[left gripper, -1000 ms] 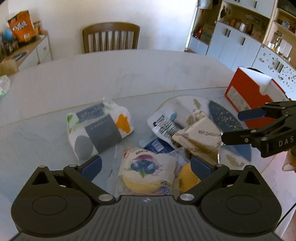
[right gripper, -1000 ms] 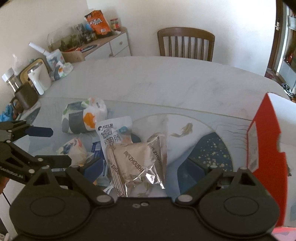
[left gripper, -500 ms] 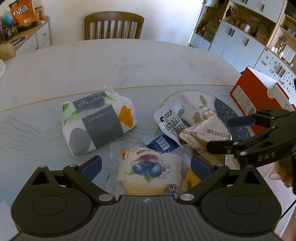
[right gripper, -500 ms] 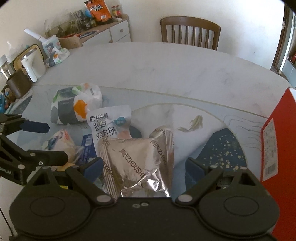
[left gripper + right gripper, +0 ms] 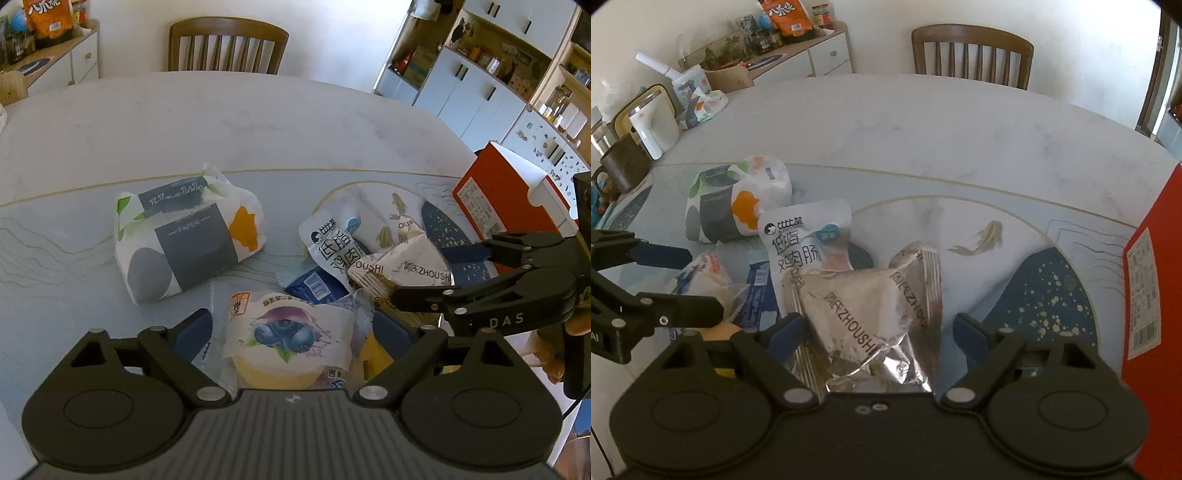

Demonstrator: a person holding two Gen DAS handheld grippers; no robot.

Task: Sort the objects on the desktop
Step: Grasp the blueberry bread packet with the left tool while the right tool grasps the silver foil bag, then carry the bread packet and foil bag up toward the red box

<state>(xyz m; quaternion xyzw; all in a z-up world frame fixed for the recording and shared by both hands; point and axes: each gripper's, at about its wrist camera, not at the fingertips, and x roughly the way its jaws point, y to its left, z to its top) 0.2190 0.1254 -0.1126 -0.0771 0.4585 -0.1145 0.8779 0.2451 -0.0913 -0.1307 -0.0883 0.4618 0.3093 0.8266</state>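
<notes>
Your left claw (image 5: pixel 291 328) straddles a blueberry cake packet (image 5: pixel 288 341) at the near edge of the bench (image 5: pixel 258 122); its jaws have just been closing, yet both pads stand clear of the wrapper. Your right claw (image 5: pixel 877 328) brackets a silver foil snack bag (image 5: pixel 871 314), also closing, one pad at the bag's crimped side, the other apart from it. Both packets lie in one overlapping heap with a white sausage pouch (image 5: pixel 805 243) and a blue sachet (image 5: pixel 316 288). Slippery film could crumple and slide free, and either lift could drag a neighbour. The two claws sit close, so they may collide. The red box (image 5: pixel 491 199) stands to the right.
</notes>
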